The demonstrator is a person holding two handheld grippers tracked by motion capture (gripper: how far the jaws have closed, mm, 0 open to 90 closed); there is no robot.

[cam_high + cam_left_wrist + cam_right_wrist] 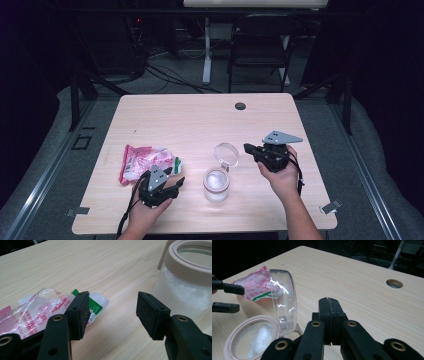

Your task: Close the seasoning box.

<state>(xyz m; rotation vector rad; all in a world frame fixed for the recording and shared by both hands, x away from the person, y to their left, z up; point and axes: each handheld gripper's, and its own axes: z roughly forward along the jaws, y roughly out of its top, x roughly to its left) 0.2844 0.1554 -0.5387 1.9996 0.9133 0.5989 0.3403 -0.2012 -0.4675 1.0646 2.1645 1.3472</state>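
A clear jar (216,185) (186,287) (253,338) holding white grains stands near the table's front middle. Its hinged clear lid (227,153) (284,302) is swung up and open. A pink, white and green plastic packet (145,162) (37,311) (254,285) lies flat to the jar's left. My left gripper (176,184) (112,312) is open between packet and jar, its left jaw over the packet's green corner, nothing held. My right gripper (248,148) (329,307) is shut and empty just right of the lid.
The pale wooden table (200,120) has a round cable hole (240,106) (394,283) near its far edge. Behind the table stand a black folding chair (260,45) and a white desk leg (206,50) among floor cables.
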